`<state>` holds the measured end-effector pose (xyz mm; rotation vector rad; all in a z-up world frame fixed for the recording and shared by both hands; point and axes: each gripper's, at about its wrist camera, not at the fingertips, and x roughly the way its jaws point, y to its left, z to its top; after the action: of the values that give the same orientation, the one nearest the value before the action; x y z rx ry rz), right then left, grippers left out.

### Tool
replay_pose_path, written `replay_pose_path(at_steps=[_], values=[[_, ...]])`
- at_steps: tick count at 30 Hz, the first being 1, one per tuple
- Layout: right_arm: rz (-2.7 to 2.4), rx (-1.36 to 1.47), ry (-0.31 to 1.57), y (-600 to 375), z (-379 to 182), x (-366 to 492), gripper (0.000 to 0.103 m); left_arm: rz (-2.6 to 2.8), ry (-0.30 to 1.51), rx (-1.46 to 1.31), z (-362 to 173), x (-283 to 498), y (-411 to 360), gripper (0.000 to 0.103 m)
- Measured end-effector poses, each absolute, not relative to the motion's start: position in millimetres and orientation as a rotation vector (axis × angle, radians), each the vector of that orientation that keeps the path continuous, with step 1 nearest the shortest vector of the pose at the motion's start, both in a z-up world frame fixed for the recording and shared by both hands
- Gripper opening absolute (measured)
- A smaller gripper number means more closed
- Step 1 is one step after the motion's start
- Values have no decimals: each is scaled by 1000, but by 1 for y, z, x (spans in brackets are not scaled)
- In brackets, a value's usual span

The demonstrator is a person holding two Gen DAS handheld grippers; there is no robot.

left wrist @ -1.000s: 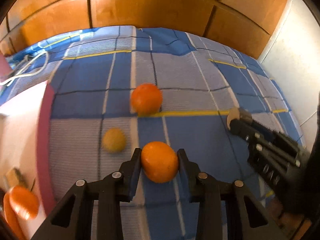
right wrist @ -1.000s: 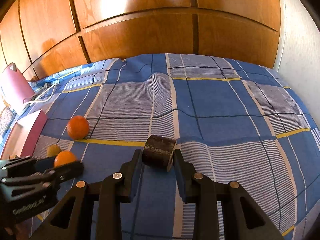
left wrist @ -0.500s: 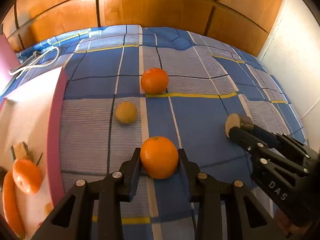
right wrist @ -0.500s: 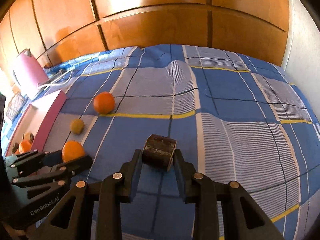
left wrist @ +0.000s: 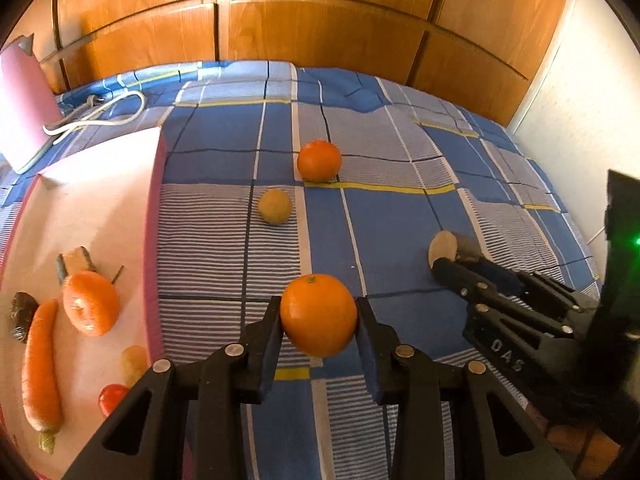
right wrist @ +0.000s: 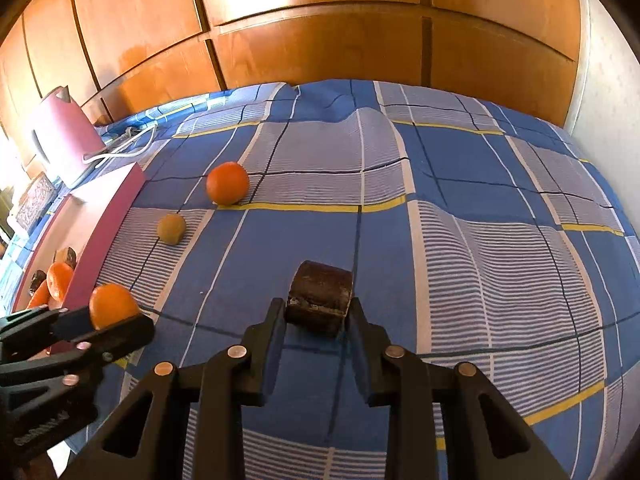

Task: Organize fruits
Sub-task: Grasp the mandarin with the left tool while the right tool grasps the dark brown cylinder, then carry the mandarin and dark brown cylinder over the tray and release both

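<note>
The left gripper (left wrist: 319, 322) is clamped on an orange (left wrist: 318, 314), both fingers pressed to its sides, the fruit held above the checked bedspread (left wrist: 400, 160); from the right wrist view the same gripper shows at lower left with that orange between its tips. The right gripper (right wrist: 318, 312) is clamped on a dark brown chunk (right wrist: 320, 298), a cut piece with a pale end face seen from the left view; whether it touches the bedspread I cannot tell. A second orange (left wrist: 319, 161) lies on the bedspread farther back, by a yellow stripe; a small yellowish-brown fruit (left wrist: 274, 206) lies just beside it, nearer the tray. A pink-rimmed tray (left wrist: 154, 216) sits at the left, well apart from the right gripper; in it lie a carrot (left wrist: 38, 364), a tangerine (left wrist: 91, 304), a small red fruit (left wrist: 112, 398), a pale yellow fruit (left wrist: 134, 362) and two dark pieces. A pink kettle (right wrist: 60, 132) with a white cord (left wrist: 100, 114) stands behind the tray, before wooden panels (right wrist: 320, 40).
</note>
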<state>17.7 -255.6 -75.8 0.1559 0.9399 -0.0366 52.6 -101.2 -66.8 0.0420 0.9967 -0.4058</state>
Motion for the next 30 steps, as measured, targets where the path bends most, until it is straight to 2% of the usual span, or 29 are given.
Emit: replay_pose_path(at_steps=[17, 30], values=[[-14, 126, 965, -239, -79, 12, 30, -385, 896, 1, -32, 34, -72, 35], [32, 84, 947, -222, -69, 12, 29, -174, 876, -142, -22, 61, 30, 35]])
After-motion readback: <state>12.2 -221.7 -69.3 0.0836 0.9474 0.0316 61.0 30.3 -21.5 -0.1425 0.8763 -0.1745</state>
